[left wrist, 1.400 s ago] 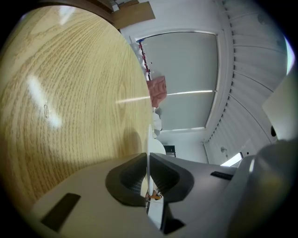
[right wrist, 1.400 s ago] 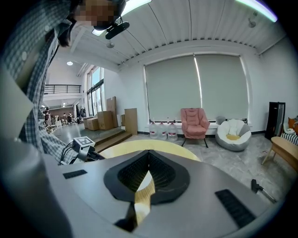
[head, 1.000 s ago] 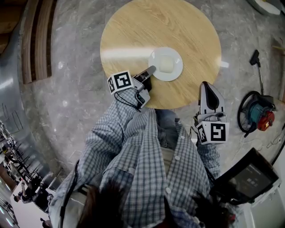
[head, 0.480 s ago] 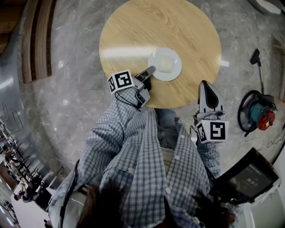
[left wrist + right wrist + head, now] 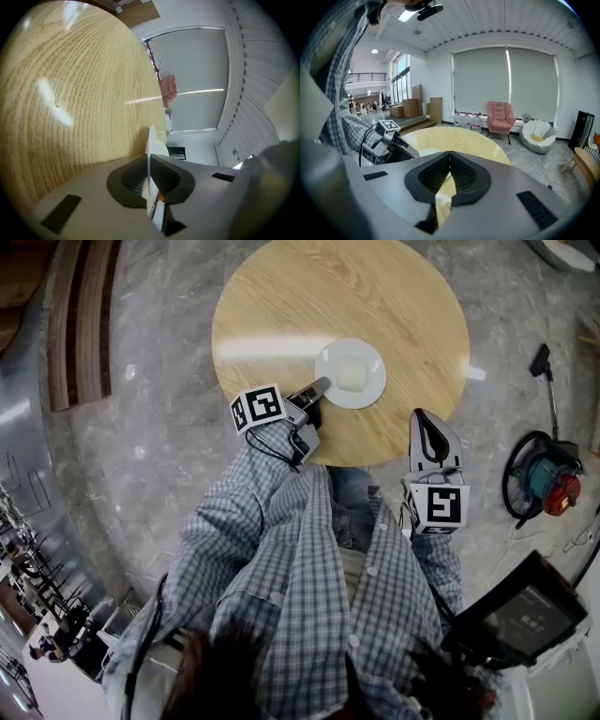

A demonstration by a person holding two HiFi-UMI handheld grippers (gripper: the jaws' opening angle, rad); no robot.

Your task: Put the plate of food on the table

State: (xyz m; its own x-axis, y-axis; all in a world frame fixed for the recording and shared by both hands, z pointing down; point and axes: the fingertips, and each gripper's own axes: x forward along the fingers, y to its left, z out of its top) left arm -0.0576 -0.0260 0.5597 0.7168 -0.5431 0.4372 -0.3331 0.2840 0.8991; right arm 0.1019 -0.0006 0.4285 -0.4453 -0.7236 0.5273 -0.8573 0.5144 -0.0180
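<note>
Head view: my L gripper reaches over table near edge, angled up-right, jaws pinched on plate rim. Plate sits flat on tabletop, face up, pale food block centred. R gripper just off table edge, pointing at it, jaws together, empty.

**Checked shirt, two grey hand-held grippers**

Person wears a blue-and-white checked long-sleeved shirt with white buttons, and blue jeans below. The grey-and-black left gripper carries a white cube with black square markers, with a thin black cable looping at the sleeve. The pale grey, pointed right gripper has the same kind of marker cube. Black ribbed pads sit in a dark recess of the grey shell, with black rectangular slots either side.
</note>
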